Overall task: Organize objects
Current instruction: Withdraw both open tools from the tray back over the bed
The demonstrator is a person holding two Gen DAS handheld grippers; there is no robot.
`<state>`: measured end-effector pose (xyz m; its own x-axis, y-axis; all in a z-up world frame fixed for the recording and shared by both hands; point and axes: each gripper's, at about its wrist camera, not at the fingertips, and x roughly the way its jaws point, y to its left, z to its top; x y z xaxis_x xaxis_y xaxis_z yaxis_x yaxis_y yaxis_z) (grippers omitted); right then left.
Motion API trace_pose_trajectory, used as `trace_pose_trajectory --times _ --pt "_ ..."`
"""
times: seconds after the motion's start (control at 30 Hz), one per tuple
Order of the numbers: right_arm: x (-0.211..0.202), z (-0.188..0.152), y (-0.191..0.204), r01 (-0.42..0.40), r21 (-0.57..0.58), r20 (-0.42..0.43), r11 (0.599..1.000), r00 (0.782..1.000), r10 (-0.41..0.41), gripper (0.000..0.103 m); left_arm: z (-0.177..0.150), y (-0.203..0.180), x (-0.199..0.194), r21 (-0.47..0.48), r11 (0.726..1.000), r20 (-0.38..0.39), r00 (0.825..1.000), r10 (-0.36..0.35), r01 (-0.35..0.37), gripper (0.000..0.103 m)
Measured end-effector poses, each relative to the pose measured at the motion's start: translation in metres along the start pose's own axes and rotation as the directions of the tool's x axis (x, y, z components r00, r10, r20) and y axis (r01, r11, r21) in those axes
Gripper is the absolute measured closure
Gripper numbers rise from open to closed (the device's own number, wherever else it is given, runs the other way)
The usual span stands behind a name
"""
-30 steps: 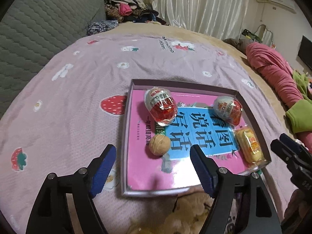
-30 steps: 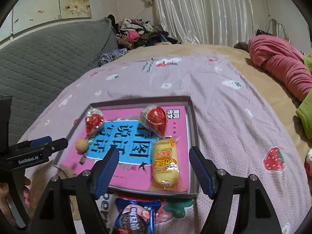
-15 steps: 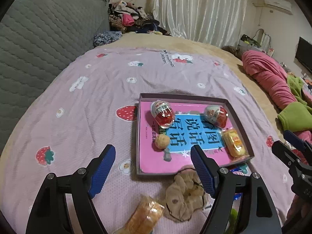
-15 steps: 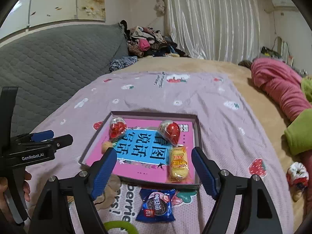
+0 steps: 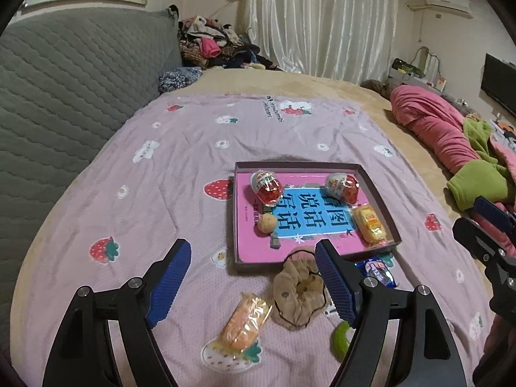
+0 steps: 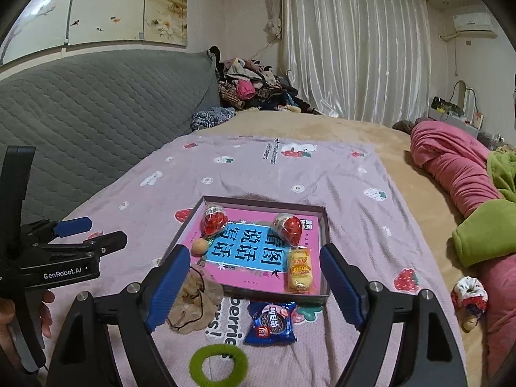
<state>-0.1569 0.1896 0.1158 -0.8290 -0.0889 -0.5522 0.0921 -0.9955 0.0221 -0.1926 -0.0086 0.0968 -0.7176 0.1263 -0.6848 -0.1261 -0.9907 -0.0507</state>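
Observation:
A shallow grey box (image 5: 377,193) (image 6: 323,251) with a pink and blue book in it lies on the purple blanket. Two red toy eggs (image 5: 266,185) (image 6: 288,227), a walnut (image 5: 267,224) (image 6: 199,246) and a yellow snack pack (image 5: 371,224) (image 6: 300,269) lie in it. In front of the box lie a beige scrunchie (image 5: 298,296) (image 6: 193,300), an orange snack pack (image 5: 246,322), a blue Oreo pack (image 6: 272,322) and a green ring (image 6: 218,366). My left gripper (image 5: 253,283) and right gripper (image 6: 254,285) are both open and empty, held above these loose things.
A grey quilted headboard (image 6: 96,109) runs along the left. Pink and green bedding (image 5: 451,138) lies at the right. A red and white scrunchie (image 6: 469,293) lies at the right edge. A clothes pile (image 6: 251,87) sits at the far end by the curtain.
Both grippers have pulled back and up from the box, so the loose things in front of it have come into view. Both stayed open.

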Motion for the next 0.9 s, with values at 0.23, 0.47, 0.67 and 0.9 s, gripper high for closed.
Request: trace_pose_trajectory --times 0.23,0.47,0.67,0.9 --pt "-0.029 -0.001 0.005 0.007 -0.014 0.022 1.000 1.000 -0.007 0.019 -0.006 -0.003 -0.028 0.011 1.000 0.018 1.000 0.009 -0.009 0.022" --pt "-0.051 -0.002 0.013 0.011 -0.023 0.040 1.000 0.999 -0.010 0.019 -0.017 -0.002 -0.051 0.019 1.000 0.026 1.000 0.015 -0.015 0.022" --pt "-0.068 -0.003 0.019 0.013 -0.031 0.054 0.999 0.998 -0.012 0.019 -0.026 0.002 -0.064 0.017 1.000 0.030 0.999 0.018 -0.019 0.022" --pt "-0.081 -0.010 0.021 0.021 -0.033 0.053 0.999 0.998 -0.020 0.019 -0.039 0.001 -0.075 0.028 0.999 0.027 0.999 0.026 -0.027 0.022"
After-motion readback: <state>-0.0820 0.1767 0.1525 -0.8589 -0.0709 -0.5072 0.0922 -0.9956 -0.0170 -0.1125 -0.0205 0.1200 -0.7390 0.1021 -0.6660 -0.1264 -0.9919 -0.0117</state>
